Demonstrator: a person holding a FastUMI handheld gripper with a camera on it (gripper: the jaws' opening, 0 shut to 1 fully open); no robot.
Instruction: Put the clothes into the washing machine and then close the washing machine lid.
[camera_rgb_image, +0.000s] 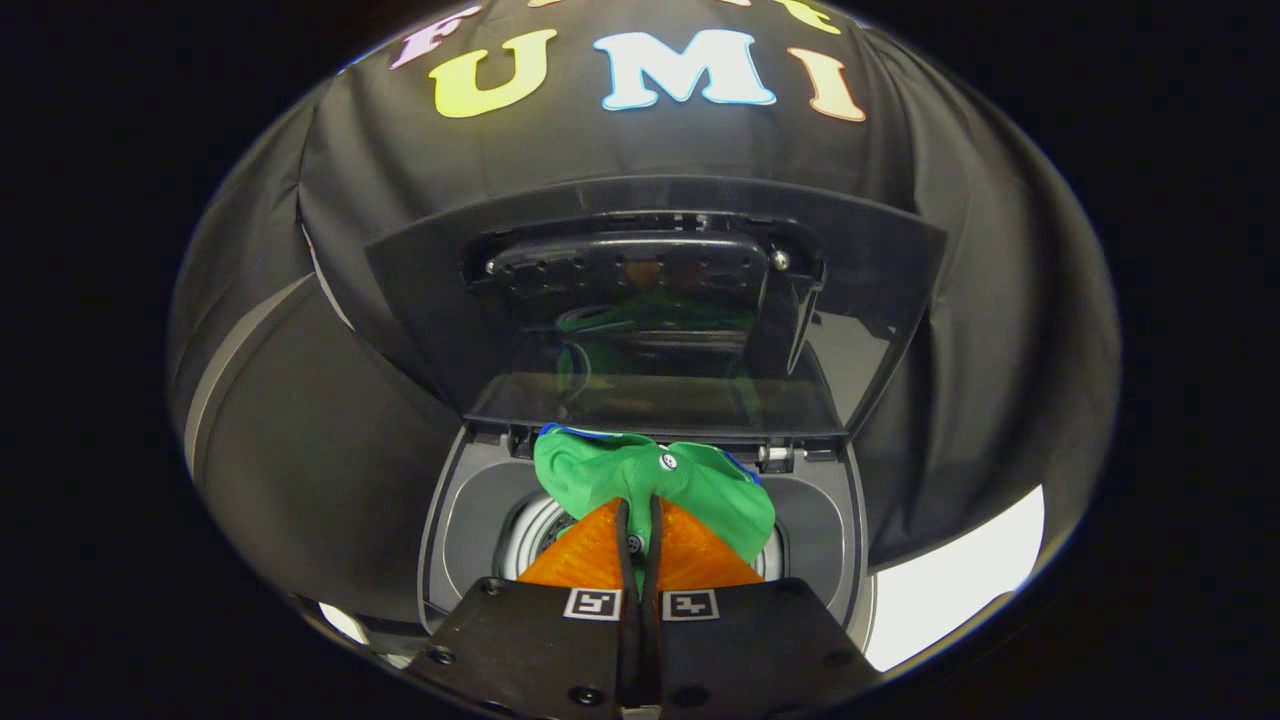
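Observation:
A green piece of clothing (700, 490) with blue trim hangs bunched from my gripper (640, 510), whose two orange fingers (585, 555) are shut on its fabric. It hangs over the round drum opening (535, 530) of the dark grey washing machine (810, 530), just above the rim. The machine's lid (660, 310) stands raised upright behind the opening, its glossy inner face reflecting the green cloth. The drum's inside is mostly hidden by the garment and my fingers.
Black booth cloth hangs behind and on both sides of the machine. A bright white patch of floor (950, 590) shows to the right of the machine's body.

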